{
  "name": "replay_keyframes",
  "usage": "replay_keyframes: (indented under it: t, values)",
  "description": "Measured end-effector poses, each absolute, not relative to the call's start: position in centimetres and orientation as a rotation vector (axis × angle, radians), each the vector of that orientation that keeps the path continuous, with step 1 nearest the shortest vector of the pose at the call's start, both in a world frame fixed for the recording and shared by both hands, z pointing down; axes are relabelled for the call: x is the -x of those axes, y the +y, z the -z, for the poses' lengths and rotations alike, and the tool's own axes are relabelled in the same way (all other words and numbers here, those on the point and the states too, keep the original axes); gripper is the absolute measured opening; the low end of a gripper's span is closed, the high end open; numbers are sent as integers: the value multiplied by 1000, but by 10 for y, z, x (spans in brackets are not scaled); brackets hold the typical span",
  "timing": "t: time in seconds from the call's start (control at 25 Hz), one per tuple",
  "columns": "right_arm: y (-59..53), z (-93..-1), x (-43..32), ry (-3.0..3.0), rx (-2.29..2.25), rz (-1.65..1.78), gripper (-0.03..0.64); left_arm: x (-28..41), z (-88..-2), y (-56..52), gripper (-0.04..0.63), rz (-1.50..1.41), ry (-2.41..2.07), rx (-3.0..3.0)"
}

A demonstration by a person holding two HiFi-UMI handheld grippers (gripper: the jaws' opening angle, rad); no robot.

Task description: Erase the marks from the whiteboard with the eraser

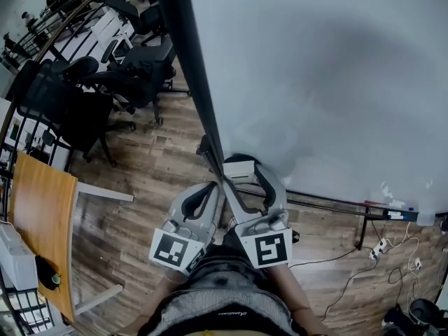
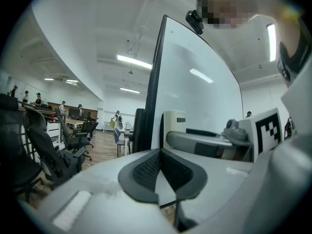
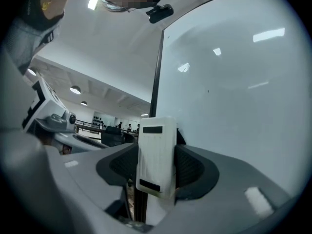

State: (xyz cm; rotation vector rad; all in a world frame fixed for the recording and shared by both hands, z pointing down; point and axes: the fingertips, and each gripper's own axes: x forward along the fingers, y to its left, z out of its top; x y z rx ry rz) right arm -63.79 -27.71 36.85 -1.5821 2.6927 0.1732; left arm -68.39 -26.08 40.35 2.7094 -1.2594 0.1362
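The whiteboard (image 1: 322,82) fills the upper right of the head view; its surface looks white with faint grey smears and no clear marks. My right gripper (image 3: 157,165) is shut on the white eraser (image 3: 157,157), held upright close to the board's lower left edge (image 1: 238,168). My left gripper (image 2: 161,172) is shut with nothing between its pads and sits just left of the board's dark frame (image 1: 192,68). From the left gripper view the eraser (image 2: 173,125) shows beside the right gripper's arm.
A tray along the board's bottom edge (image 1: 392,212) holds markers. Cables and a power strip (image 1: 381,247) lie on the wooden floor. Black office chairs (image 1: 91,96) stand to the left, with a wooden table (image 1: 42,222) nearer. People stand far off in the room.
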Motion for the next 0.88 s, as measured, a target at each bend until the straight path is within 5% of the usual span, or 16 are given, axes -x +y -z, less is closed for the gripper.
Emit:
replay_keyframes:
  t: [0.88]
  values:
    - [-260, -384, 586, 2707, 1707, -141, 241, 643, -406, -241, 3, -169, -1185, -2748]
